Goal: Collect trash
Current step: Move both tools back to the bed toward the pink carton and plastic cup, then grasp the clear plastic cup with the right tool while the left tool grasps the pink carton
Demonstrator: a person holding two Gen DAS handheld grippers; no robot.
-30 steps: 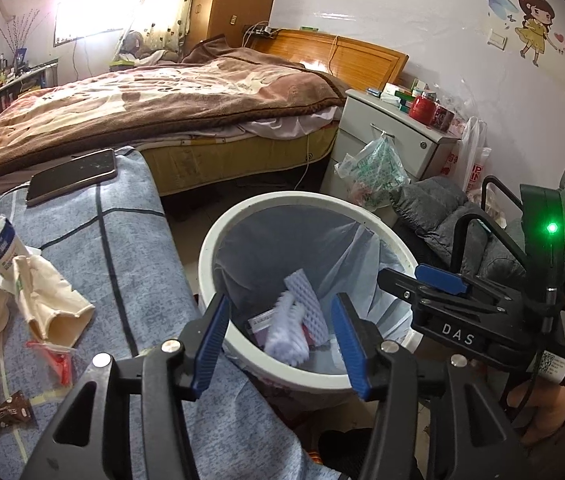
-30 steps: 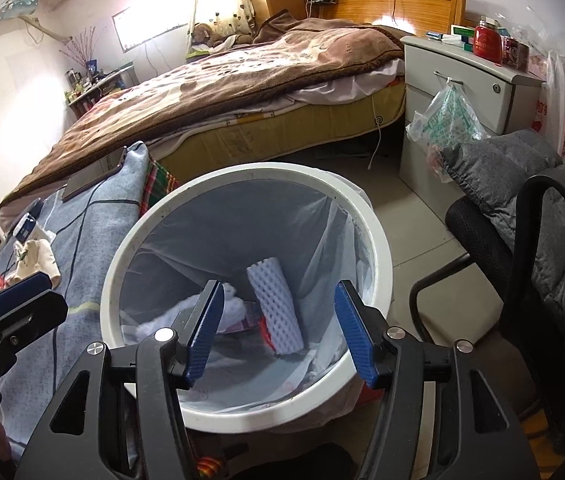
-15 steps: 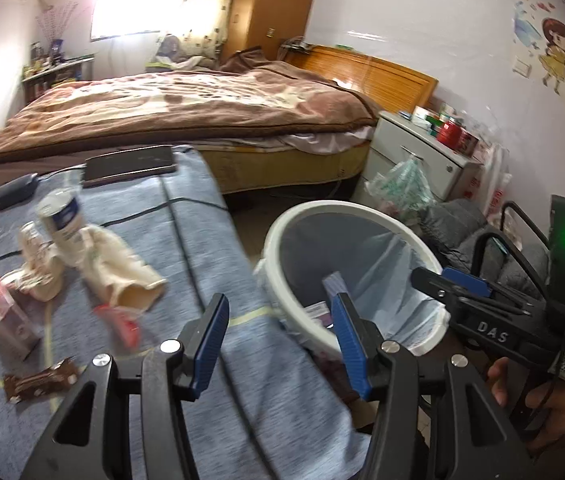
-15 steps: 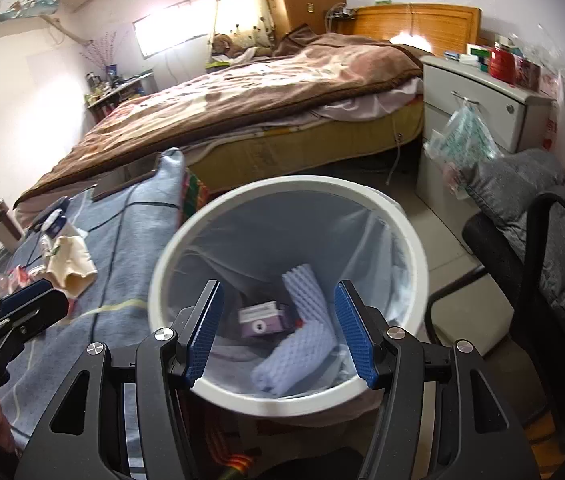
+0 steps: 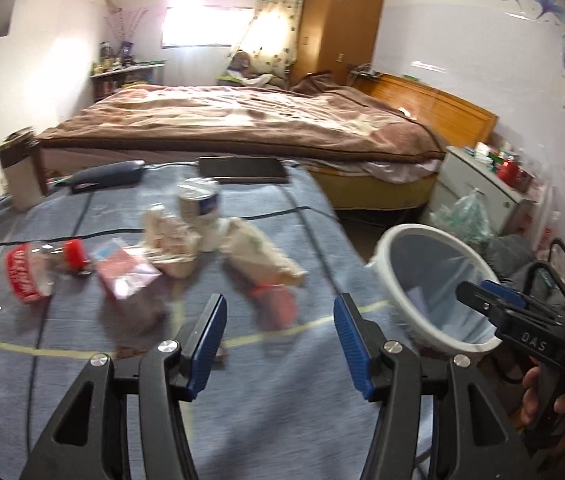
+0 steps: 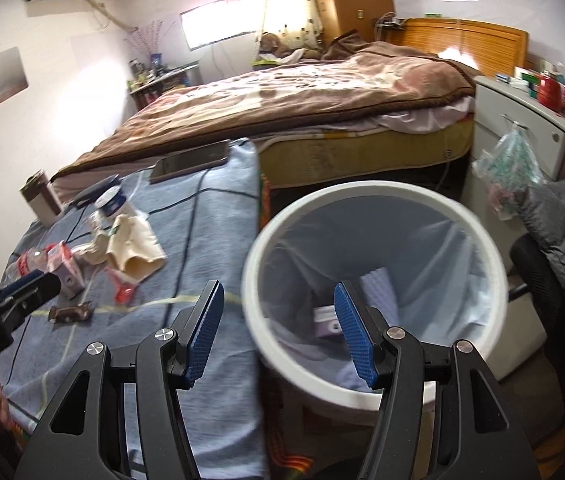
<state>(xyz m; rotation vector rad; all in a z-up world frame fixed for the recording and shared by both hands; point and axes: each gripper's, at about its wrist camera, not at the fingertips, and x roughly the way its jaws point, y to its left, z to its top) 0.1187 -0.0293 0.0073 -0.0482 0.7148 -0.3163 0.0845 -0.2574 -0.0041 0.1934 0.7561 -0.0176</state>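
Note:
A white trash bin (image 6: pixel 374 200) with a pale liner stands beside the blue-cloth table (image 5: pixel 282 400); it also shows in the left wrist view (image 5: pixel 426 236). Blue foam (image 6: pixel 378 292) and a purple box (image 6: pixel 324 322) lie inside it. Trash lies on the cloth: a cream bag (image 5: pixel 262 252), a white and blue cup (image 5: pixel 198 208), a pink packet (image 5: pixel 122 272), a red-capped clear bottle (image 5: pixel 22 276), a small red piece (image 5: pixel 278 300), a brown wrapper (image 6: pixel 72 313). My left gripper (image 5: pixel 280 340) is open and empty above the cloth. My right gripper (image 6: pixel 280 336) is open and empty at the bin's near rim.
A phone (image 5: pixel 242 170), a dark case (image 5: pixel 106 176) and a brown-and-white canister (image 5: pixel 18 176) sit at the table's far side. A bed (image 5: pixel 242 124) lies behind. A white nightstand (image 6: pixel 530 128) with a hanging bag and a black chair (image 6: pixel 562 264) stand right of the bin.
My left gripper has swung left from over the bin to above the table's trash. My right gripper has pulled back and left, from over the bin to its near rim.

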